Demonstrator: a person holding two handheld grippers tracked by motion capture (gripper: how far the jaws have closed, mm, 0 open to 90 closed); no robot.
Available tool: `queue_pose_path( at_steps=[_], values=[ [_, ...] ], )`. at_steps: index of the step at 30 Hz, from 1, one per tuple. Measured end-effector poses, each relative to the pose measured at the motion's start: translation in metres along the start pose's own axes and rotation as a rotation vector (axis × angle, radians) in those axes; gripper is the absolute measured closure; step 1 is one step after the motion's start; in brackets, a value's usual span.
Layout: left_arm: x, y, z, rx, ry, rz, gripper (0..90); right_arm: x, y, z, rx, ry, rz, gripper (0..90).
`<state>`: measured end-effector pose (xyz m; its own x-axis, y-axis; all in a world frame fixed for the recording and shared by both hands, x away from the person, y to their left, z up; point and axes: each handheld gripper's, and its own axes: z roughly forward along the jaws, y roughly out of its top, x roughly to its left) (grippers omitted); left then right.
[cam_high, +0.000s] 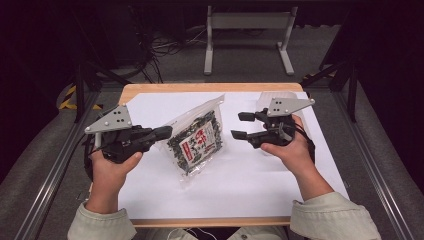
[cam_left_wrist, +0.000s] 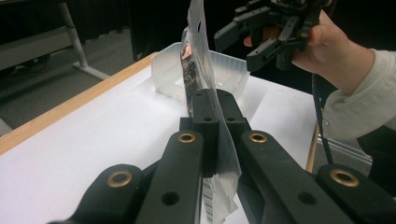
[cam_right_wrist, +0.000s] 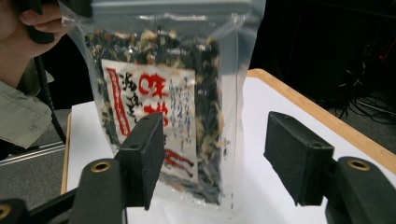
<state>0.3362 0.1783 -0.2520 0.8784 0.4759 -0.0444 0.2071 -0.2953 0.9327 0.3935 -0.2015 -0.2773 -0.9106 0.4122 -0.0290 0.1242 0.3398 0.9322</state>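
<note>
this looks like a lab or recording studio rather than a home. a wood-edged table (cam_high: 210, 87) under a white sheet (cam_high: 250, 175) sits inside a frame of aluminium rails (cam_high: 372, 165) that run along both its side edges. grey carpet (cam_high: 30, 165) covers the floor, black curtains close off the dark space beyond the far edge, loose cables (cam_high: 165, 47) lie tangled there, and a grey metal stand (cam_high: 248, 22) waits behind. yellow-and-black hazard tape (cam_high: 67, 97) marks the floor off the far left corner.
</note>
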Motion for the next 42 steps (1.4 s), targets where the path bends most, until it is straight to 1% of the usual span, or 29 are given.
queue_pose_path(
  at_steps=[2,7,8,11,12,13,15,17,18,19,20,21,22,25,29,30,33,35,36,37,38,40,42],
  values=[
    [0.000,0.000,0.000,0.000,-0.005,-0.005,89.7,-0.002,0.003,0.003,-0.001,0.010,-0.001,36.2],
    [0.000,0.000,0.003,0.005,-0.021,0.002,89.7,-0.005,0.007,0.011,0.001,0.031,-0.003,35.2],
    [0.000,0.000,0.004,0.004,-0.021,-0.003,89.7,-0.007,0.008,0.014,0.002,0.040,-0.006,35.2],
    [0.000,0.000,0.005,0.005,-0.026,0.000,89.7,-0.010,0.011,0.018,0.003,0.054,-0.017,35.2],
    [-0.001,0.000,0.006,0.003,-0.029,0.001,89.7,-0.012,0.013,0.022,0.005,0.070,-0.021,35.0],
    [-0.001,0.000,0.006,0.003,-0.029,0.001,89.7,-0.012,0.013,0.022,0.005,0.070,-0.021,35.0],
    [-0.001,0.000,0.005,-0.004,-0.034,0.001,89.7,-0.014,0.016,0.025,0.007,0.091,-0.027,34.1],
    [-0.002,0.000,0.005,-0.014,-0.036,0.008,89.7,-0.015,0.018,0.028,0.010,0.104,-0.035,33.4],
    [-0.002,0.001,0.004,-0.021,-0.032,0.020,89.7,-0.015,0.019,0.030,0.012,0.111,-0.039,32.8],
    [-0.004,0.001,0.003,-0.033,-0.038,0.028,89.7,-0.016,0.022,0.032,0.013,0.131,-0.048,32.3],
    [-0.005,0.001,0.002,-0.041,-0.041,0.027,89.7,-0.015,0.023,0.033,0.012,0.146,-0.055,31.7],
    [-0.005,0.002,0.002,-0.043,-0.043,0.036,89.7,-0.015,0.023,0.035,0.008,0.161,-0.063,30.9],
    [-0.006,0.002,0.001,-0.048,-0.043,0.034,89.7,-0.014,0.024,0.036,0.009,0.174,-0.069,30.3],
    [-0.007,0.002,0.002,-0.051,-0.048,0.038,89.7,-0.013,0.026,0.040,0.011,0.200,-0.089,29.7],
    [-0.007,0.002,0.004,-0.053,-0.055,0.038,89.7,-0.012,0.027,0.044,0.007,0.216,-0.099,29.7],
    [-0.007,0.002,0.004,-0.053,-0.055,0.044,89.7,-0.012,0.027,0.044,0.007,0.216,-0.099,29.7],
    [-0.007,0.001,0.006,-0.058,-0.057,0.035,89.7,-0.012,0.028,0.047,0.001,0.227,-0.102,29.9],
    [-0.006,0.000,0.006,-0.059,-0.058,0.035,89.7,-0.011,0.028,0.048,-0.008,0.233,-0.108,31.6],
    [-0.006,0.000,0.007,-0.062,-0.056,0.029,89.7,-0.011,0.029,0.048,-0.008,0.233,-0.111,33.2],
    [-0.005,-0.001,0.007,-0.064,-0.054,0.026,89.7,-0.010,0.029,0.048,-0.008,0.231,-0.117,36.2],
    [-0.005,-0.001,0.008,-0.067,-0.048,0.026,89.7,-0.010,0.029,0.047,-0.005,0.232,-0.121,41.1],
    [-0.004,-0.002,0.009,-0.069,-0.043,0.019,89.7,-0.010,0.029,0.045,-0.005,0.250,-0.127,47.9],
    [-0.004,-0.003,0.009,-0.075,-0.032,0.013,89.7,-0.008,0.029,0.043,0.000,0.268,-0.134,52.5]
  ],
)
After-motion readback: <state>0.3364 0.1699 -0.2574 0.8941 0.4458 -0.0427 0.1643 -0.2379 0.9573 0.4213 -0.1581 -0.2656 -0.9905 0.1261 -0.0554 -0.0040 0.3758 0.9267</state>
